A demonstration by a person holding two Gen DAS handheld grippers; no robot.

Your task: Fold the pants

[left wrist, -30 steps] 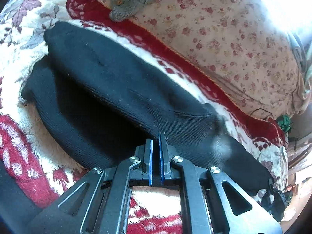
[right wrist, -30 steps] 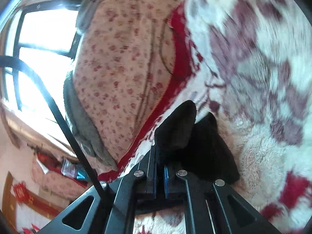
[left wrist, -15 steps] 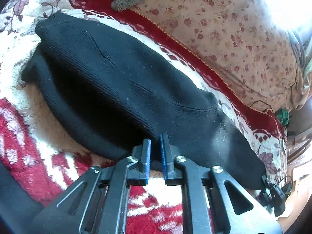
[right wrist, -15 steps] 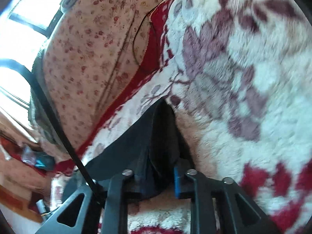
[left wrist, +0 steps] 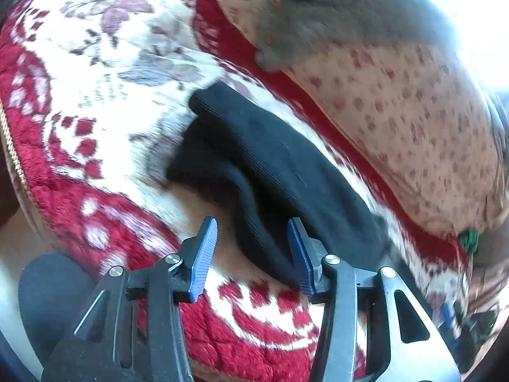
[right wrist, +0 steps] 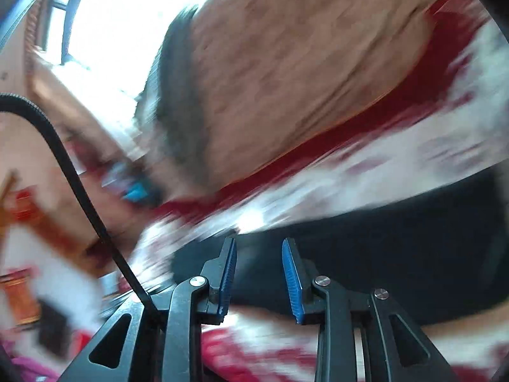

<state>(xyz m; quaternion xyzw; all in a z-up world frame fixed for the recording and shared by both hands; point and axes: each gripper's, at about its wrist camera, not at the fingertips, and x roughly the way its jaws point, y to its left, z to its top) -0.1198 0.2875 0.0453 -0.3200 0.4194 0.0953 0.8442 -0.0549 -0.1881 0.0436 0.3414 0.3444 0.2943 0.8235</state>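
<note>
Blanket [left wrist: 95,102] bears folded pants [left wrist: 273,172] running diagonally; both tongs [left wrist: 251,251] [right wrist: 259,273] gape, empty.

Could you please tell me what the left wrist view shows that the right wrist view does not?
Only the left wrist view shows the black pants sharply, folded over with two stacked ends, plus a grey garment on the floral quilt and the open left gripper. Only the right wrist view, which is badly blurred, shows a bright window, a black cable and the open right gripper. Both show the pants lying on the red and white blanket, with neither gripper holding them.
</note>
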